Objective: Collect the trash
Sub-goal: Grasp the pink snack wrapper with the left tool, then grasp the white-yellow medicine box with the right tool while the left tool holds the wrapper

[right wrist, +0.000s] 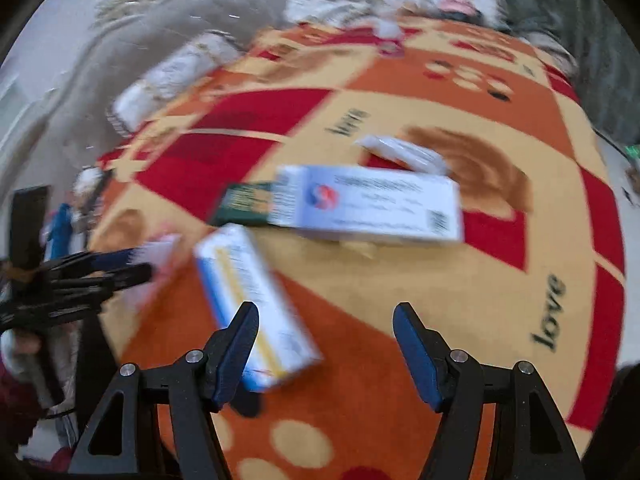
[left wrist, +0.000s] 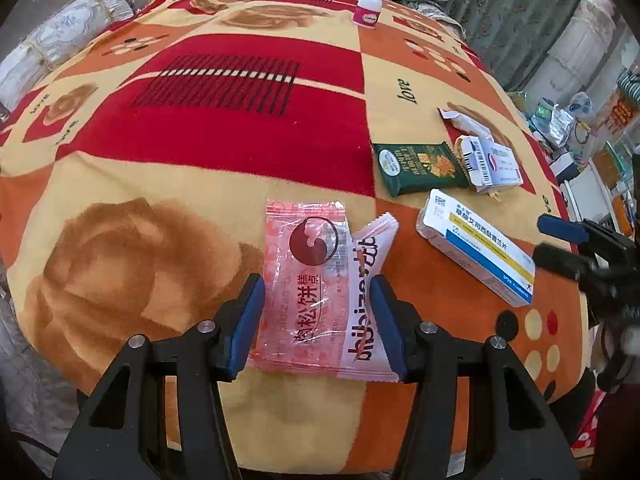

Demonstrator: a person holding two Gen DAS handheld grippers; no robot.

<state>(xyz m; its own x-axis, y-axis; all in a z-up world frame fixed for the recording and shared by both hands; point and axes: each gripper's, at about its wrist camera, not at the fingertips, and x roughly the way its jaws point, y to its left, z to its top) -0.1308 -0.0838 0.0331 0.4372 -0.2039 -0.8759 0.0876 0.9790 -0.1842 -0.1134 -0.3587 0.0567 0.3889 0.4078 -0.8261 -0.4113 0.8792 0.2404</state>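
Note:
In the left wrist view my left gripper [left wrist: 316,320] is shut on two snack wrappers side by side, a pink one [left wrist: 304,264] and a crumpled white one [left wrist: 368,280], its blue pads pressing their outer edges above the patterned blanket [left wrist: 240,92]. To the right lie a blue-and-yellow medicine box [left wrist: 476,252], a green snack packet [left wrist: 416,168], a white barcode box [left wrist: 492,164] and a torn white wrapper [left wrist: 464,120]. My right gripper [right wrist: 326,344] is open above the blanket with nothing between its pads. The medicine box [right wrist: 256,308] lies against its left finger. The view is blurred.
A small white bottle with a pink label [left wrist: 368,8] stands at the blanket's far edge. Pillows [left wrist: 60,44] line the left side and the head of the bed. A cluttered table [left wrist: 580,132] stands past the right edge. The right gripper [left wrist: 548,242] shows at the far right.

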